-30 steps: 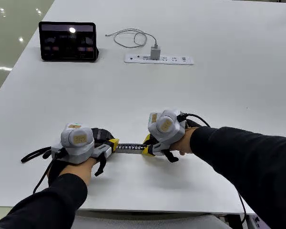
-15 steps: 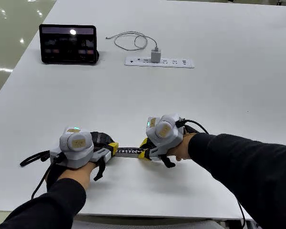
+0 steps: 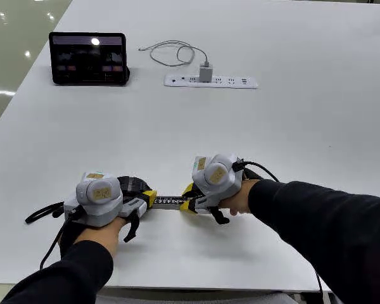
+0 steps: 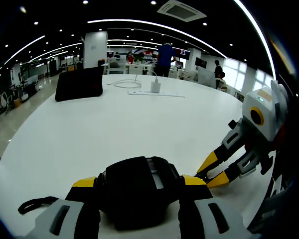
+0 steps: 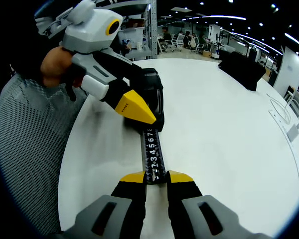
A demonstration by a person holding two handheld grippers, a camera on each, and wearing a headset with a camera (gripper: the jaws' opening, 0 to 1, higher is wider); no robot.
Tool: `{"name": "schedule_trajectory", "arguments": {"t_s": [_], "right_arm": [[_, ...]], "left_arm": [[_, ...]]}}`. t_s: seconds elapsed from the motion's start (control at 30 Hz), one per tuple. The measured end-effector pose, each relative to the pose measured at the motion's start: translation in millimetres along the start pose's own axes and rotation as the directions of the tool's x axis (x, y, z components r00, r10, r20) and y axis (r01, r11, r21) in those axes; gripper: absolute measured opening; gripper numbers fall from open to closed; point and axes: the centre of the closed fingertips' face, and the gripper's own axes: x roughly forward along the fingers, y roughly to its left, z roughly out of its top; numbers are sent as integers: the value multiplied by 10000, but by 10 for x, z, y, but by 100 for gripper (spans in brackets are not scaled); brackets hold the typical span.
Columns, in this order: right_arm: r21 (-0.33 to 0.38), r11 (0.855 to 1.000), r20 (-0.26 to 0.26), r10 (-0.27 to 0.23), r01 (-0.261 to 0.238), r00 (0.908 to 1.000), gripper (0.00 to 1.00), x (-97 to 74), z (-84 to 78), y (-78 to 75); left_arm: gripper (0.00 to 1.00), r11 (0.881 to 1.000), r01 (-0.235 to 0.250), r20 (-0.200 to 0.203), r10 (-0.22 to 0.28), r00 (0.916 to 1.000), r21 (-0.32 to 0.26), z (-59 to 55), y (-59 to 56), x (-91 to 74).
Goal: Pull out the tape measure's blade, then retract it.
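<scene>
In the head view, the left tool (image 3: 149, 196) was clenched on the black tape measure (image 3: 132, 185), which lay on the white bench (image 3: 272, 126) close to its near edge. The right tool (image 3: 185, 204) sat just beside it, pinching the end of the blade (image 3: 168, 202), and a short stretch of blade lay flat on the bench between the two. Beyond them the bench top ran open and bare up to a dark tablet (image 3: 88, 57) near the left edge and a power strip (image 3: 210, 80) with a plugged-in charger (image 3: 206, 71) and a looped white cable (image 3: 171, 54). To the right the surface was bare as well. In the left gripper view, the yellow-tipped jaws pressed against both sides of the tape measure's case, with the right tool's tips close by on the right and wide white bench ahead. In the right gripper view, the jaws gripped the numbered blade at its tip, and the blade ran straight ahead into the case. The bench's curved edge passed close on the left, with a mesh chair (image 5: 25, 149) beyond it.
</scene>
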Motion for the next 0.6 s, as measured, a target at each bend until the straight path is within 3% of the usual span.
{"name": "schedule_trajectory", "arguments": {"t_s": [0.33, 0.6], "right_arm": [[-275, 9996, 73, 33, -31, 10000, 11, 32, 42, 4], [-71, 10000, 210, -4, 5, 9998, 11, 80, 102, 9]], "left_arm": [[59, 9999, 54, 22, -53, 10000, -96, 0, 1, -11], [59, 9994, 212, 8, -212, 9998, -284, -1, 8, -20]]}}
